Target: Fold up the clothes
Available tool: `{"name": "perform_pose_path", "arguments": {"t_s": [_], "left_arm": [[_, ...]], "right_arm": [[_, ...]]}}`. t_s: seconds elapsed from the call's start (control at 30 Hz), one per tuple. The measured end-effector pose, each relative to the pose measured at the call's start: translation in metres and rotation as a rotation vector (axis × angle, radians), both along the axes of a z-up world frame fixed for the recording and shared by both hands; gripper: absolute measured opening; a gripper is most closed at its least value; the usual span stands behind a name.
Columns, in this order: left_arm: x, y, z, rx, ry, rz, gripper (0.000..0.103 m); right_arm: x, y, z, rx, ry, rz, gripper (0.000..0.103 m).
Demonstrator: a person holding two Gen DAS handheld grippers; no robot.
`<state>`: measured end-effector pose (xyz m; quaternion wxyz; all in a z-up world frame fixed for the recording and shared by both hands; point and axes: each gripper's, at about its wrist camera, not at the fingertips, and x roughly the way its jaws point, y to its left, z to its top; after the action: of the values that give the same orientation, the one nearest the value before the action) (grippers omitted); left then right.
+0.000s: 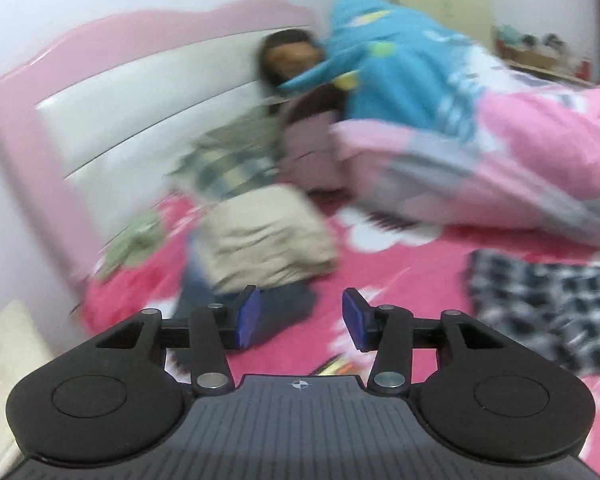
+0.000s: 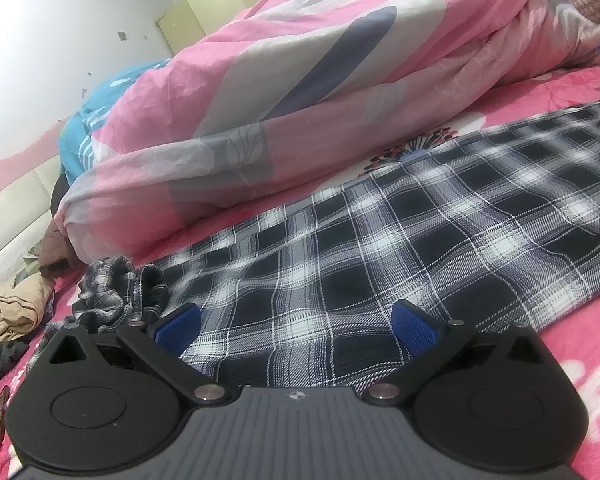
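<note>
Both tongs spread wide, nothing gripped. Right tongs (image 2: 296,330) held low over checked trousers (image 2: 380,240); left tongs (image 1: 301,318) raised beside them.

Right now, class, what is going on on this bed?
Clothes are being folded with two hand-held grippers. The right gripper hangs open over a black-and-white plaid garment spread flat on the pink bedsheet. The left gripper, also open and empty, points toward a folded beige garment near the headboard.

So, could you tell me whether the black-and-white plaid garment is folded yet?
Not yet: the plaid garment lies spread flat across the bed, one end bunched.
</note>
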<state>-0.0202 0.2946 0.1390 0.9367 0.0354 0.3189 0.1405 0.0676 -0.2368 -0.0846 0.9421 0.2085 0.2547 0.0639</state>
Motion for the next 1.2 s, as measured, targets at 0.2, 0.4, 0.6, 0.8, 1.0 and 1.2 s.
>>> {"name": "perform_pose_path", "arguments": {"t_s": [0.2, 0.4, 0.6, 0.8, 1.0, 1.2], "left_arm": [[-0.042, -0.002, -0.1, -0.018, -0.059, 0.039, 0.052], [-0.068, -0.03, -0.168, -0.225, -0.012, -0.048, 0.053], [-0.081, -0.071, -0.188, -0.243, -0.08, -0.188, 0.067], [-0.078, -0.107, -0.198, -0.215, -0.104, -0.352, 0.086], [-0.076, -0.128, -0.203, -0.233, -0.102, -0.414, 0.103], [-0.073, -0.13, -0.208, -0.281, -0.063, -0.402, 0.103]], "right_arm": [[0.003, 0.006, 0.002, -0.046, 0.021, 0.0, 0.103], [0.005, 0.016, 0.007, -0.121, 0.047, -0.008, 0.103], [0.005, 0.024, 0.02, -0.206, 0.06, -0.066, 0.103], [0.018, 0.035, 0.009, -0.37, 0.144, -0.14, 0.103], [0.024, 0.046, 0.002, -0.462, 0.17, -0.138, 0.103], [0.022, 0.04, 0.0, -0.454, 0.166, -0.138, 0.103]]}}
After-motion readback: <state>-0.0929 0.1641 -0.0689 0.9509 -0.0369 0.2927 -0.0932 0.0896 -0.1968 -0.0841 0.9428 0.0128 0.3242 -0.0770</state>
